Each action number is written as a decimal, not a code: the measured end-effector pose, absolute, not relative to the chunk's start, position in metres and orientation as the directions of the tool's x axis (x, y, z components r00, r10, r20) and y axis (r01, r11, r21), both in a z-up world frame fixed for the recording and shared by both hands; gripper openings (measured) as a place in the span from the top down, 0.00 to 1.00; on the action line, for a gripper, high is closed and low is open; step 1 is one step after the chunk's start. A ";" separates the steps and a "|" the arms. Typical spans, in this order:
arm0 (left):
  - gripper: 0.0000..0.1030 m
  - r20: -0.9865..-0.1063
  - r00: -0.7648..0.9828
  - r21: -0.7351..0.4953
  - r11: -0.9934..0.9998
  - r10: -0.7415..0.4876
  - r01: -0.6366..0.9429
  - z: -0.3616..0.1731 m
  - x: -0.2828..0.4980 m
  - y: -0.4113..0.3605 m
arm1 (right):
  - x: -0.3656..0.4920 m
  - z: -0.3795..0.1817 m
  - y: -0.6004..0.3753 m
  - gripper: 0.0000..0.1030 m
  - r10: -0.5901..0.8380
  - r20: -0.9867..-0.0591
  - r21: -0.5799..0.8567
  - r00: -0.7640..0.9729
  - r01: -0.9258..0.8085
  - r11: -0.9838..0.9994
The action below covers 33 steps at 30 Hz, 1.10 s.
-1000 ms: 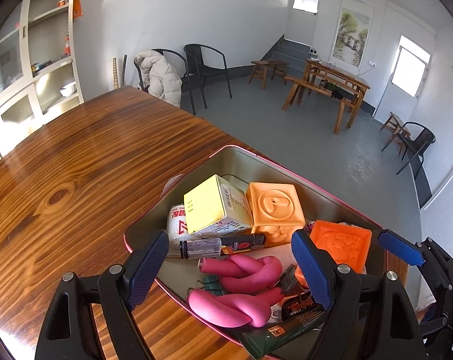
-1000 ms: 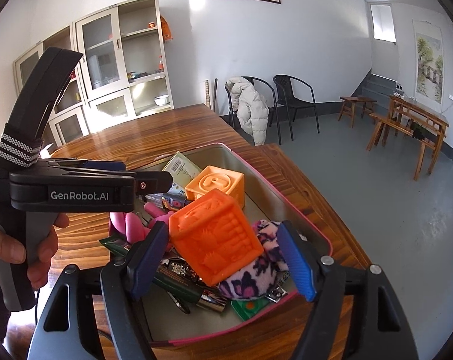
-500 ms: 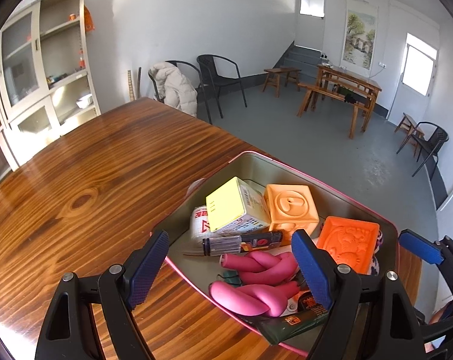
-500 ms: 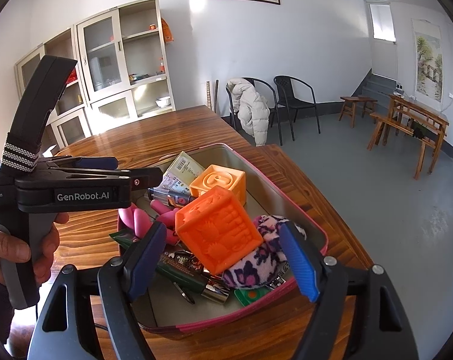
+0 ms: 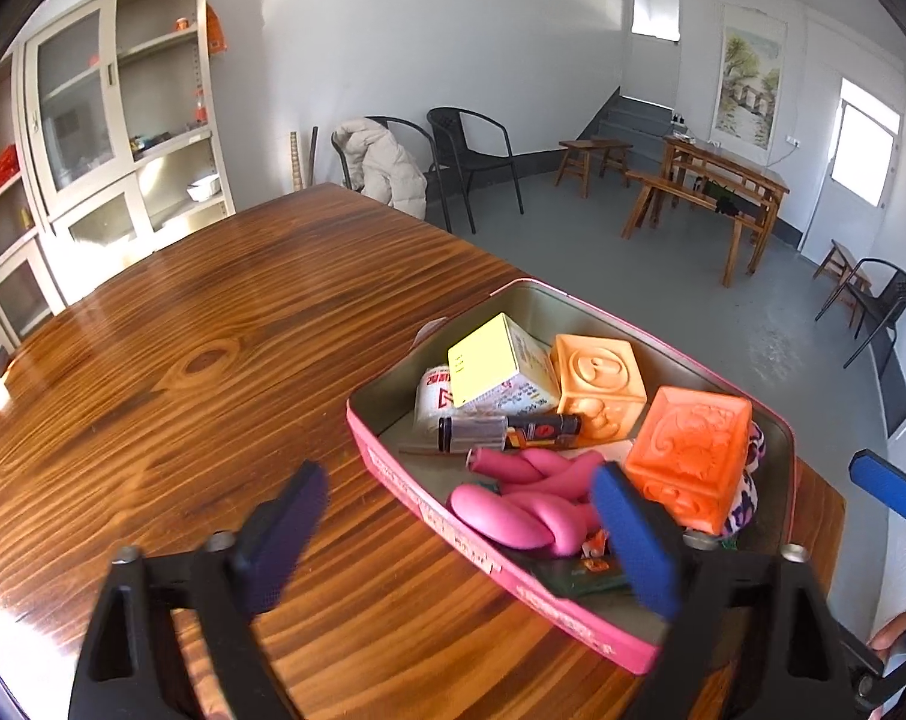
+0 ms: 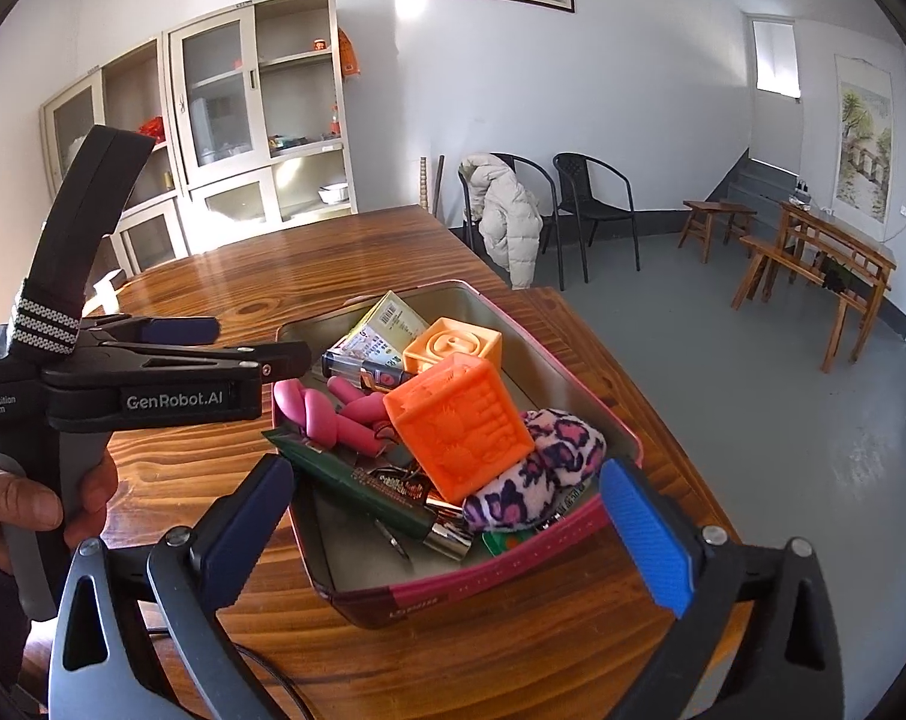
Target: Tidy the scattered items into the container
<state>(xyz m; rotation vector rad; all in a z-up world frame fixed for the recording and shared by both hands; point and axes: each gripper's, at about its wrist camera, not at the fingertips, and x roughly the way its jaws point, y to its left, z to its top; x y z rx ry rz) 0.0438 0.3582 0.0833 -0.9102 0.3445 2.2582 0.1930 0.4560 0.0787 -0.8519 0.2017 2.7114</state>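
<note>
Left wrist view: left gripper (image 5: 459, 534) spread wide, jaws just opened further, nothing gripped. Pink tin (image 5: 453, 525) seen filled: yellow box (image 5: 483, 360), pale orange block (image 5: 600, 381), bright orange block (image 5: 693, 450), pink twisted toy (image 5: 531, 498). No loose item seen on wooden table (image 5: 183, 372); task judged near complete. Broad bare tabletop left of tin.

Right wrist view: right gripper (image 6: 447, 528) spread wide, jaws just opened further, nothing held. Tin sits close to table's right edge; room limited there.

Both wrist cams look down close over the wooden table (image 5: 183, 360), left and right, sharing the pink tin (image 5: 501, 570) (image 6: 453, 591).
</note>
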 end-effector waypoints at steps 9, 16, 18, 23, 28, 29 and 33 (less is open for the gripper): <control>0.00 -0.673 -0.577 0.016 -0.770 0.464 -0.638 0.085 0.072 0.342 | 0.213 0.078 0.447 0.01 0.307 -0.601 -0.008 -0.737 -0.379 -0.925; 0.00 -0.697 -0.551 -0.022 -0.782 0.459 -0.623 0.079 0.081 0.333 | 0.227 0.076 0.443 0.01 0.317 -0.610 -0.012 -0.726 -0.392 -0.920; 0.00 -0.693 -0.543 -0.035 -0.775 0.473 -0.631 0.080 0.085 0.332 | 0.228 0.076 0.439 0.01 0.326 -0.607 -0.027 -0.725 -0.390 -0.920; 0.00 -0.677 -0.555 -0.030 -0.771 0.484 -0.636 0.086 0.095 0.331 | 0.230 0.075 0.438 0.01 0.346 -0.605 -0.047 -0.717 -0.402 -0.915; 0.00 -0.672 -0.574 0.013 -0.768 0.467 -0.640 0.085 0.102 0.335 | 0.233 0.074 0.441 0.01 0.358 -0.608 -0.040 -0.709 -0.423 -0.905; 0.00 -0.675 -0.570 0.011 -0.765 0.469 -0.644 0.085 0.102 0.336 | 0.234 0.074 0.442 0.01 0.360 -0.608 -0.037 -0.708 -0.427 -0.903; 0.00 -0.679 -0.564 0.015 -0.759 0.470 -0.651 0.084 0.105 0.339 | 0.236 0.075 0.445 0.01 0.364 -0.606 -0.028 -0.707 -0.438 -0.899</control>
